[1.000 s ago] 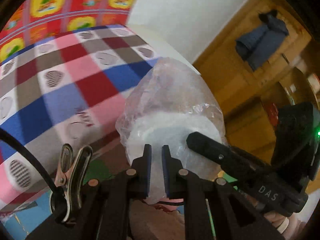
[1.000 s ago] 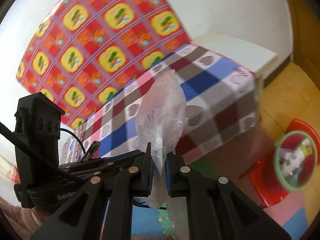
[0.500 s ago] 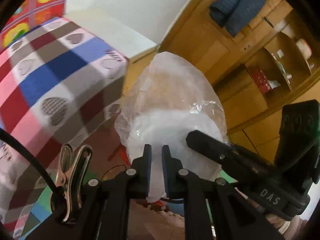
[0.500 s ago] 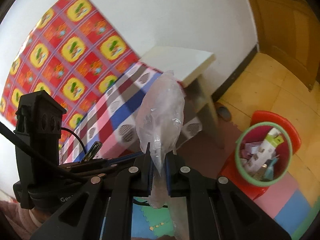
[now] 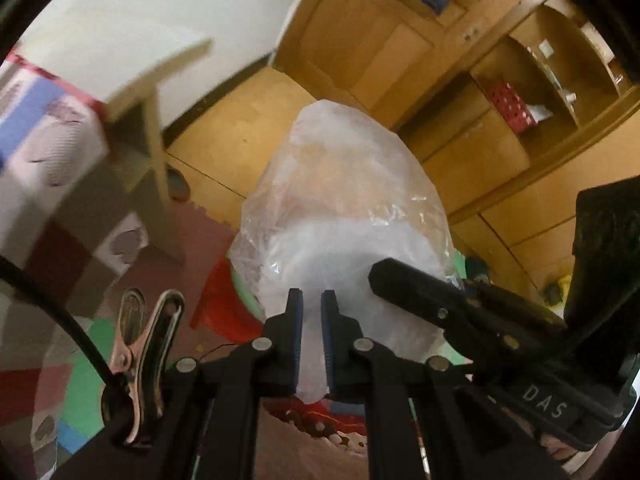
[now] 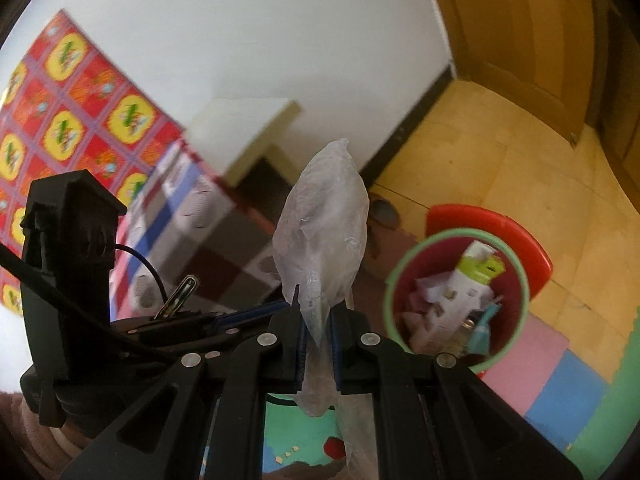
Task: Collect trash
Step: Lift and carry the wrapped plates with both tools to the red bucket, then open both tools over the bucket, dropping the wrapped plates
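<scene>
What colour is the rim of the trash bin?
Green, around a red trash bin; the right wrist view shows it best.

Bin [image 6: 404, 268] mouth open, table [image 6: 224, 216] alongside

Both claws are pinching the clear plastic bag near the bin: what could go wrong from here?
1. The crumpled clear plastic bag is held only by thin edges in the left claw and right claw; it could slip out early.
2. The green-rimmed red trash bin is already packed with cartons, so the light bag may perch on top or fall onto the foam floor mat.
</scene>
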Tool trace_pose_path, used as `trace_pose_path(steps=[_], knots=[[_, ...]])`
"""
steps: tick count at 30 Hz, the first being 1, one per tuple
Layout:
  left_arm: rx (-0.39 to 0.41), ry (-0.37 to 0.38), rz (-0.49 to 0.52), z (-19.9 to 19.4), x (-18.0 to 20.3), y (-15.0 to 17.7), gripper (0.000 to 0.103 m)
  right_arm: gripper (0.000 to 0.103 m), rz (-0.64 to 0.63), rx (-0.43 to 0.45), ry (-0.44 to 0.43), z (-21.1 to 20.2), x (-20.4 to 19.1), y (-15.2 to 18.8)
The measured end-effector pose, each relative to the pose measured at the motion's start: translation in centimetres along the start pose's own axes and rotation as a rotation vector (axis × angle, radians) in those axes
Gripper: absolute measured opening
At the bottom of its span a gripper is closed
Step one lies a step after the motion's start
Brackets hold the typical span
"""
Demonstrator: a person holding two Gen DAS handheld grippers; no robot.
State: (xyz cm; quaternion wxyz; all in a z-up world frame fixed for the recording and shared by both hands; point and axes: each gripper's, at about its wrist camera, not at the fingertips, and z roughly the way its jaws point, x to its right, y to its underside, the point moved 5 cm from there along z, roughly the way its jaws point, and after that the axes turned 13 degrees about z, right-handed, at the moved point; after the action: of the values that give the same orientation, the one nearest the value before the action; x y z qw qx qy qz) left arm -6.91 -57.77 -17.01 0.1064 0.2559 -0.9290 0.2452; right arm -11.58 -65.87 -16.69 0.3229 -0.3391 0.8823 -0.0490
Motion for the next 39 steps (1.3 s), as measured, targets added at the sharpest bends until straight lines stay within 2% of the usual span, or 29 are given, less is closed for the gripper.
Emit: trace_pose_path(steps=[4, 10, 18, 20, 21, 22, 24, 26, 27, 28, 31, 35, 39], knots=[[-0.049, 0.018, 0.005, 3.5, 0.0, -0.7, 0.007, 0.011, 0.047, -0.016, 0.035, 1.3, 3.2, -0.5], [-0.128, -0.023, 0.014, 7.6, -0.4, -1.0, 0.008, 0.011, 0.149, -0.035, 0.076, 3.2, 8.1, -0.5], [-0.157, -0.06, 0.036, 9.4, -0.1, -0.7, 0.009, 0.011, 0.199, -0.057, 0.145, 6.6, 12.4, -0.8], [-0.161, -0.058, 0.036, 9.6, 0.3, -0.8, 0.009, 0.013, 0.218, -0.061, 0.167, 7.2, 13.2, -0.7], [-0.164, -0.058, 0.037, 9.6, 0.4, -0.9, 0.01, 0.018, 0.233, -0.063, 0.164, 7.4, 13.5, -0.7], [-0.165, -0.059, 0.039, 9.5, 0.5, -1.0, 0.01, 0.026, 0.247, -0.062, 0.155, 7.4, 13.7, -0.7], [-0.163, -0.068, 0.044, 9.2, 0.7, -1.0, 0.01, 0.032, 0.263, -0.046, 0.135, 7.3, 14.0, -0.7], [-0.161, -0.091, 0.063, 8.7, 1.1, -1.2, 0.014, 0.037, 0.262, -0.026, 0.139, 6.9, 14.0, -0.8], [-0.161, -0.101, 0.077, 8.7, 1.3, -1.3, 0.021, 0.04, 0.261, -0.019, 0.147, 6.7, 13.9, -0.8], [-0.159, -0.107, 0.089, 8.5, 1.4, -1.3, 0.027, 0.042, 0.262, -0.011, 0.16, 6.4, 13.8, -0.8], [-0.154, -0.111, 0.102, 7.9, 1.6, -1.3, 0.034, 0.047, 0.266, 0.015, 0.186, 5.3, 13.3, -0.4], [-0.163, -0.111, 0.115, 7.7, 2.0, -1.3, 0.035, 0.051, 0.268, 0.033, 0.217, 3.6, 12.6, 0.4], [-0.167, -0.126, 0.143, 7.3, 2.5, -1.3, 0.041, 0.051, 0.25, 0.052, 0.248, 2.0, 11.8, 1.2]])
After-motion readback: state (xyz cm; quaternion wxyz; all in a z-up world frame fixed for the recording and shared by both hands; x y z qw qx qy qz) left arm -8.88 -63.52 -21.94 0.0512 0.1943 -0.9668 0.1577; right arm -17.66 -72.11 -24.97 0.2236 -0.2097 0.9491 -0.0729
